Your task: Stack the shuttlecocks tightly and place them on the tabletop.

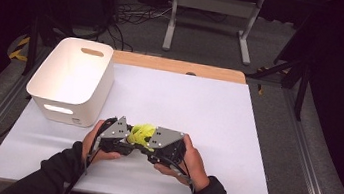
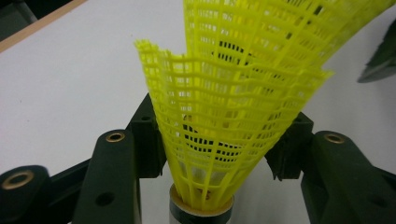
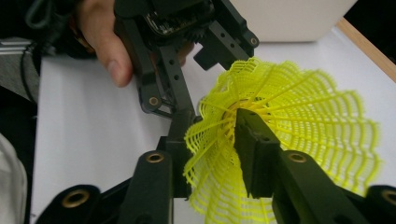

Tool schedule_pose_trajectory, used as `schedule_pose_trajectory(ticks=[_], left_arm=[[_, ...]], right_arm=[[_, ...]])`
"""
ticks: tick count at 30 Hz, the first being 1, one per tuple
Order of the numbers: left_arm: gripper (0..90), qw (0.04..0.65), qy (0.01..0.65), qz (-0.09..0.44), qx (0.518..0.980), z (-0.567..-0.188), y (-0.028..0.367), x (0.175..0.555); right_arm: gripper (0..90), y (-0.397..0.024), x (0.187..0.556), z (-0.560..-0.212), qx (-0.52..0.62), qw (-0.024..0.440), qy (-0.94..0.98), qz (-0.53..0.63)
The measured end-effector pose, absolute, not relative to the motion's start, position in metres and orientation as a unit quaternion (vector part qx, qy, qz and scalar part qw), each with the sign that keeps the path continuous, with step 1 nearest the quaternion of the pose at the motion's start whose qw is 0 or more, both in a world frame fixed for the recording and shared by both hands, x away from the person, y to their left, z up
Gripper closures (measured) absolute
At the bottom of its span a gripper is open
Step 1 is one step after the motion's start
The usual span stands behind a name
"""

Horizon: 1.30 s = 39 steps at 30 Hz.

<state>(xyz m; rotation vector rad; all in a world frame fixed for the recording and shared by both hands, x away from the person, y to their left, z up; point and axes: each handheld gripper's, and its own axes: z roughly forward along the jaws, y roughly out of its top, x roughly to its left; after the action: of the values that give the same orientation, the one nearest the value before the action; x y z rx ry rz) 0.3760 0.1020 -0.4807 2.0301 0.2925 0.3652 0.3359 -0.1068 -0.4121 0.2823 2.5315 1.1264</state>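
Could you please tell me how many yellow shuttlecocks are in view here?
2, nested: the outer shuttlecock sits between the left gripper pads; the inner shuttlecock pokes from its mouth. More could hide inside.

Both hands are low at the near edge of the white table (image 1: 218, 113), drawn close together. The left gripper (image 1: 126, 140) and the right gripper (image 1: 146, 143) meet nose to nose over a yellow mesh shuttlecock (image 1: 141, 132), which sits squeezed between their grey plates. Whether the jaws press on it can't be told from up here. Just beyond the left hand (image 1: 97, 148) stands a white bin (image 1: 72, 81) with its handle slots, on the far left of the table. Dark sleeves (image 1: 49, 171) come in from below.
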Motion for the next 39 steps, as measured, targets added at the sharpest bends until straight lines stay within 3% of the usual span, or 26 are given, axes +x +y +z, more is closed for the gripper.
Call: schedule_pose_trajectory(ticks=[19, 39], left_arm=[[49.5, 0.531, 0.12, 0.164, 0.823, -0.477, 0.107, 0.373], [48.9, 0.539, 0.125, 0.167, 0.816, -0.474, 0.114, 0.374]], right_arm=[[35.1, -0.116, 0.325, -0.398, 0.117, 0.218, 0.878, 0.409], [22.8, -0.172, 0.313, -0.38, 0.154, 0.31, 0.819, 0.458]])
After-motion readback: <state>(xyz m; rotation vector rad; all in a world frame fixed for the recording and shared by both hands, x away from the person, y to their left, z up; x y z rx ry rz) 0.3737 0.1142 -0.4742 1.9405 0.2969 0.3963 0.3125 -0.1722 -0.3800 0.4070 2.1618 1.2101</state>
